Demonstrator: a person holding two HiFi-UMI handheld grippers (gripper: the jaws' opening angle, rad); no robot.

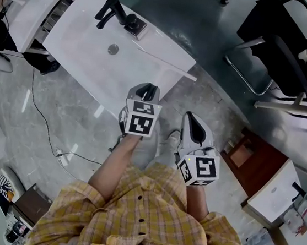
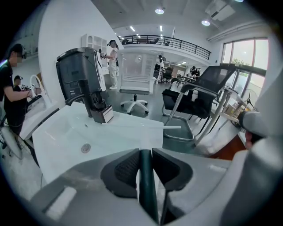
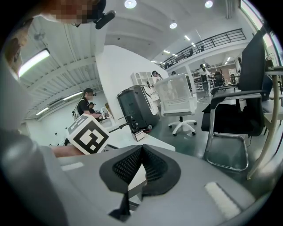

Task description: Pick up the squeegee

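Basin first: the white moulded sink surface [image 1: 79,49] with its black lever faucet [image 1: 109,9] lies at my far left, ahead of me. My left gripper [image 1: 149,92] hangs by its near corner, fingers [image 2: 126,170] clamped on a slim dark-green bar [image 2: 147,181], which I take for the squeegee's handle; its blade I cannot see. To lift well, I should hold the squeeze firm, raise straight and let nothing pivot in the grip. My right gripper [image 3: 141,152], just beside, is empty, fingers together; I judge it has no part here.
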